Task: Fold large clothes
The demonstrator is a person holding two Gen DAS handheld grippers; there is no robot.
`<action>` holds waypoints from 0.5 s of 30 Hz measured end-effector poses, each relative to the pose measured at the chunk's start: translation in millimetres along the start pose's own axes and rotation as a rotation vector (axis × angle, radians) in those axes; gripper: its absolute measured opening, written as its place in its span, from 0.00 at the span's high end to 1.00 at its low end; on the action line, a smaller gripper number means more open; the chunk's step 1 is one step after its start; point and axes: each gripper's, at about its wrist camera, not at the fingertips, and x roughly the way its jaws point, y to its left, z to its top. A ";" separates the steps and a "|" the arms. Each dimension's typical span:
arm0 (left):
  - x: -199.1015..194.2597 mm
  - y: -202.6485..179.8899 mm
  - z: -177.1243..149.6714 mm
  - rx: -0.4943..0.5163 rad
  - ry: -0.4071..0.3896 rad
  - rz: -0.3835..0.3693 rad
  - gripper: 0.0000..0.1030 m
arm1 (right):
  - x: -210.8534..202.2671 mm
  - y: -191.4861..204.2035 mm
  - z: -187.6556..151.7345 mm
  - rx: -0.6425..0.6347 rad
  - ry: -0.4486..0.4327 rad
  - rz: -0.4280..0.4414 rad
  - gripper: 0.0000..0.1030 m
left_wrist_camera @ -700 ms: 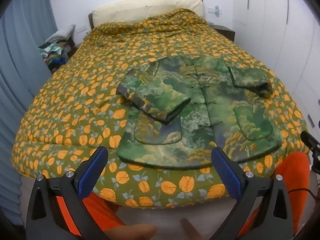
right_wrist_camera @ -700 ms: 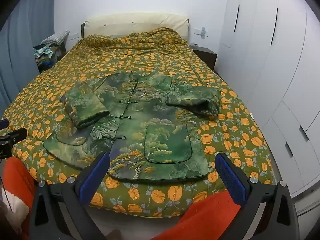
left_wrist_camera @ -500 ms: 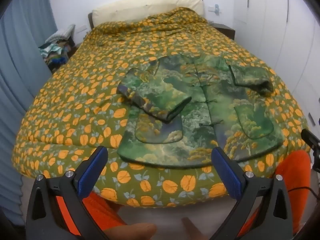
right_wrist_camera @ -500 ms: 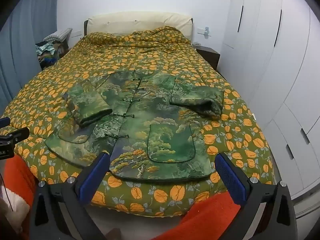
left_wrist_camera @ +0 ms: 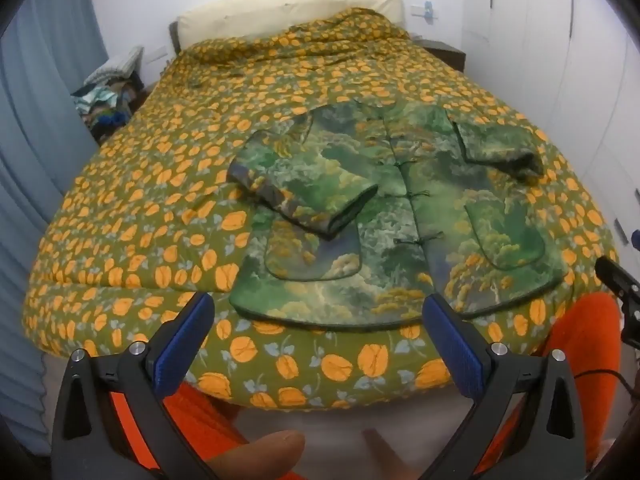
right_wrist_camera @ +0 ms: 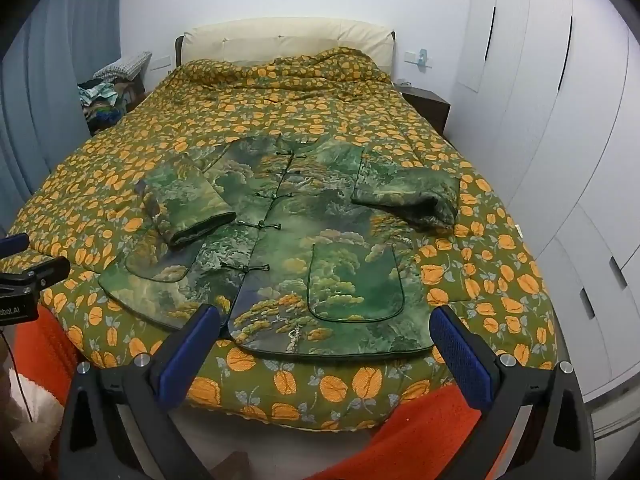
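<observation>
Closest in, both tools hang off the foot of the bed with nothing between their blue pads: the left gripper has its jaws spread wide, and so does the right gripper. Just beyond them lies the green landscape-print padded jacket, flat on the olive quilt patterned with orange flowers, hem nearest, collar pointing away toward the cream padded headboard. Its long axis runs straight ahead of the jaws, both sleeves folded in. The right-side hem sits ahead of the right gripper, the left corner ahead of the left, so likely a two-handed hem lift.
</observation>
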 end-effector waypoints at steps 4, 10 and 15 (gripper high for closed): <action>1.1 1.6 -1.0 -0.003 0.013 -0.013 0.00 | 0.7 -0.8 0.0 0.007 0.005 0.007 0.00; 1.0 2.0 -1.2 -0.002 0.017 -0.006 0.00 | 1.7 -1.4 -1.1 0.025 0.013 0.020 0.00; 0.9 2.3 -1.1 -0.003 0.017 -0.007 0.00 | 2.9 1.2 -1.6 0.011 0.023 0.011 0.00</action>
